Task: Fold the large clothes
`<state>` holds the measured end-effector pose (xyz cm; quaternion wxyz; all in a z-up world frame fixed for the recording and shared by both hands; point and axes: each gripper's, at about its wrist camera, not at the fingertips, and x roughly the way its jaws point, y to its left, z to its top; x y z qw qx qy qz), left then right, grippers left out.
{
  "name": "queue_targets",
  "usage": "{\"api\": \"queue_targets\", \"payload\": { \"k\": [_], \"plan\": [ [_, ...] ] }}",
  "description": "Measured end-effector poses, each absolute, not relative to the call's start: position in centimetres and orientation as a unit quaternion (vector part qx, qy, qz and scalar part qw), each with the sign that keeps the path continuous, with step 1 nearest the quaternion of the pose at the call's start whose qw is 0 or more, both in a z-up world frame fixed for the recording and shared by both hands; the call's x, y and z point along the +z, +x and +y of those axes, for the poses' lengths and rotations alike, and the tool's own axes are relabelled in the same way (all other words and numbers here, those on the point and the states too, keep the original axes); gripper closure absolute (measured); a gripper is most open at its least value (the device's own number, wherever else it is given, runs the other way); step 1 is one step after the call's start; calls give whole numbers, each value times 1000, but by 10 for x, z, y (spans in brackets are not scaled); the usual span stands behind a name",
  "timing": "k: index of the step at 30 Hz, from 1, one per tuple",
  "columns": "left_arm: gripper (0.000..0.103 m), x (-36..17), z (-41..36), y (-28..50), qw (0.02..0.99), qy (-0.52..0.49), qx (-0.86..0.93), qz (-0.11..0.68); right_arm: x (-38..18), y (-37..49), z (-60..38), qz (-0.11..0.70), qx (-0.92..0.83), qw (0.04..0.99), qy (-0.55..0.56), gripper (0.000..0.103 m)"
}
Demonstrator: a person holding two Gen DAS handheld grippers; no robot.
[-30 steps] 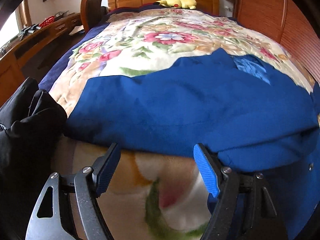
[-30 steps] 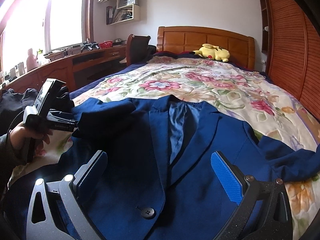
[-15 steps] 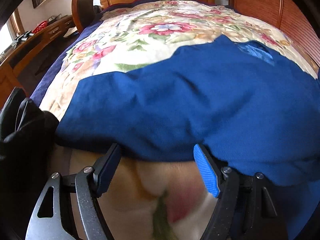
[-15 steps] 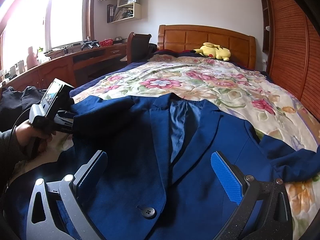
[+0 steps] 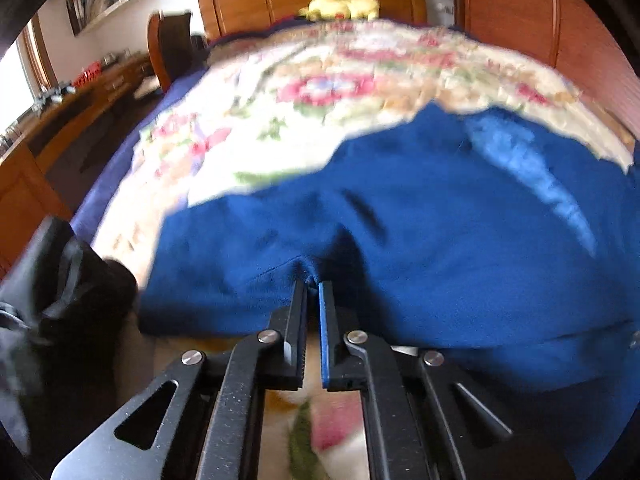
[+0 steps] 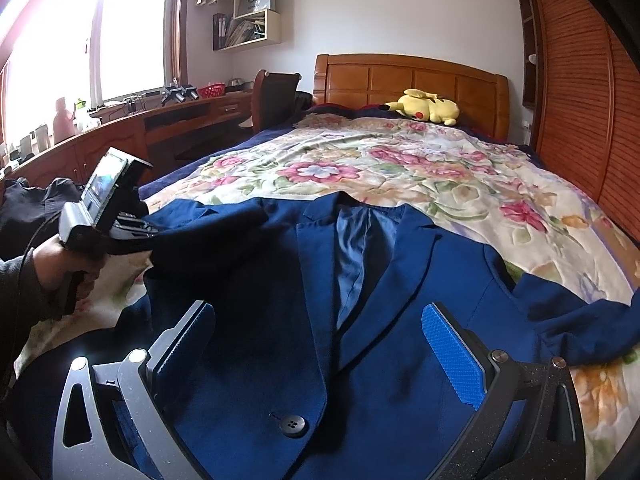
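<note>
A blue suit jacket (image 6: 400, 380) lies face up on the floral bedspread (image 6: 400, 168), lapels open, a dark button (image 6: 294, 426) near me. Its left sleeve is folded across the chest. My left gripper (image 5: 313, 282) is at that sleeve's near edge, its jaws closing to a thin slit with a pinch of the blue cloth (image 5: 440, 240) between the tips. A hand (image 6: 60, 268) holds that gripper at the bed's left side in the right wrist view. My right gripper (image 6: 316, 312) hovers open over the jacket front, nothing between its pads. The other sleeve (image 6: 580, 320) trails right.
A heap of black clothes (image 5: 68, 280) lies at the bed's near left corner. A yellow plush toy (image 6: 428, 110) rests by the wooden headboard (image 6: 408, 80). A long desk (image 6: 160, 128) and chair (image 6: 276, 96) run along the left; louvred wardrobe doors (image 6: 580, 100) stand on the right.
My left gripper went from wide open at the sleeve's edge to shut on the cloth and has lifted slightly, bunching the fabric. The right gripper has stayed still and open.
</note>
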<state>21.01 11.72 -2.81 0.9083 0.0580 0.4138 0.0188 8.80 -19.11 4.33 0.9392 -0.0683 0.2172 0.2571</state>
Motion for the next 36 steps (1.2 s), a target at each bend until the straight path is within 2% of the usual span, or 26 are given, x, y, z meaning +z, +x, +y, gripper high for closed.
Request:
{"api": "queue_targets", "payload": {
  "k": [10, 22, 26, 28, 29, 30, 31, 36],
  "plan": [
    [98, 49, 34, 175, 938, 62, -65, 334, 52, 86, -225, 204, 229, 951, -42, 0],
    [97, 63, -39, 145, 939, 58, -134, 313, 54, 73, -238, 199, 215, 955, -34, 0],
    [80, 59, -37, 129, 946, 52, -123, 295, 55, 74, -239, 199, 216, 955, -34, 0],
    [55, 61, -30, 117, 950, 31, -123, 284, 55, 74, -240, 200, 216, 955, -33, 0],
    [49, 62, -29, 114, 952, 29, -122, 279, 54, 75, -240, 201, 216, 955, -34, 0],
    [30, 62, -27, 109, 954, 28, -120, 274, 55, 77, -240, 203, 217, 954, -34, 0],
    [19, 62, -27, 103, 957, 27, -112, 266, 55, 78, -240, 204, 217, 954, -34, 0],
    [14, 55, -17, 91, 961, 21, -90, 261, 55, 82, -235, 211, 221, 952, -36, 0]
  ]
}}
